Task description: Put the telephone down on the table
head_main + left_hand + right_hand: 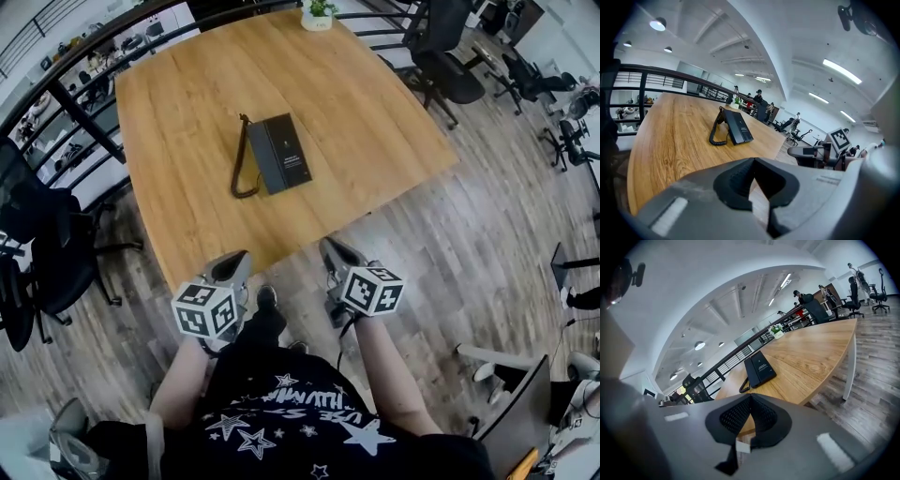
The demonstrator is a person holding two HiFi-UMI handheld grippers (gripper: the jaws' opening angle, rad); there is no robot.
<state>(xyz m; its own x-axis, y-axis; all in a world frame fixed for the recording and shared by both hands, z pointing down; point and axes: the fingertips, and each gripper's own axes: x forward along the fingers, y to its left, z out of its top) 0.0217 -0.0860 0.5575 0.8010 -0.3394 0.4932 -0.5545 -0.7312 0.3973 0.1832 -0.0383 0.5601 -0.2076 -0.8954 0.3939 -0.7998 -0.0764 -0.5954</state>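
Head view: the telephone (278,153) lies flat on the wooden bench (375,122), at upper centre of the frame, with its coiled cord (242,159) along its left side. A potted plant (319,13) stands at the bench's top edge. The left hand-held gripper (239,258) and the right hand-held gripper (330,247) hover by the bench's lower edge, well apart from the telephone.

Left gripper view: the jaws are closed together, holding nothing; the telephone (737,126) sits at centre frame.

Right gripper view: the jaws are fully closed and empty; the telephone (760,367) rests on the bench just above them in the frame.
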